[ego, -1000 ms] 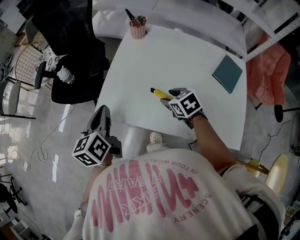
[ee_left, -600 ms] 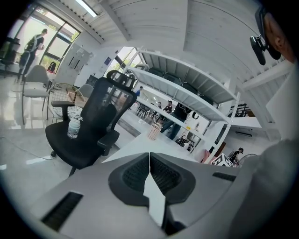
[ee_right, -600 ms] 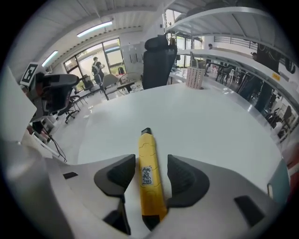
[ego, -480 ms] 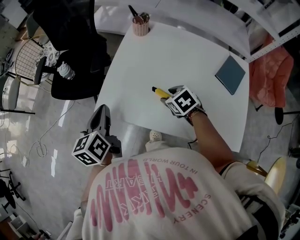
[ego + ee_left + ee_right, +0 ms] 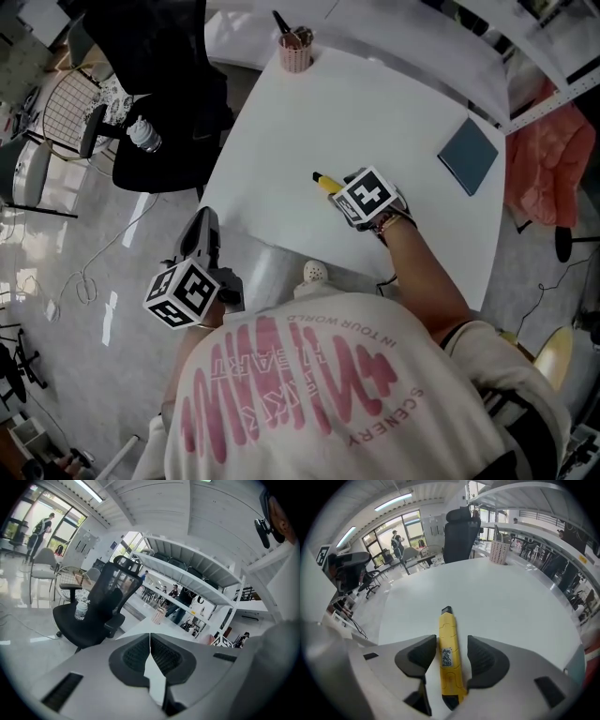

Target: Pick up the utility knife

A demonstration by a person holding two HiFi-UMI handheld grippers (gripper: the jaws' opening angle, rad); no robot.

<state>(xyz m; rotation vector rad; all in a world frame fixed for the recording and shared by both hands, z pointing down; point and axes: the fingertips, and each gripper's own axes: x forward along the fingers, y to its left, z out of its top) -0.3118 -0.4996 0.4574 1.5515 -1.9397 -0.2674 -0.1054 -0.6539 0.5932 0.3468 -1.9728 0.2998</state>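
Note:
The utility knife (image 5: 449,663) is yellow with black ends and lies flat on the white table (image 5: 501,602). My right gripper (image 5: 451,645) is open and straddles it; the left pad touches the knife's side and the right pad stands a little apart. In the head view only the knife's front end (image 5: 324,181) pokes out ahead of the right gripper (image 5: 339,189). My left gripper (image 5: 206,220) hangs off the table's near-left edge, over the floor. Its jaws (image 5: 150,641) are shut with nothing between them.
A pink mesh pen cup (image 5: 295,52) stands at the table's (image 5: 375,103) far edge. A teal notebook (image 5: 472,155) lies at the right. A black office chair (image 5: 169,112) with a bottle (image 5: 145,136) on its seat stands left of the table.
My right gripper has slid forward along the knife, so less of the knife shows ahead of it. The left gripper has stayed where it was.

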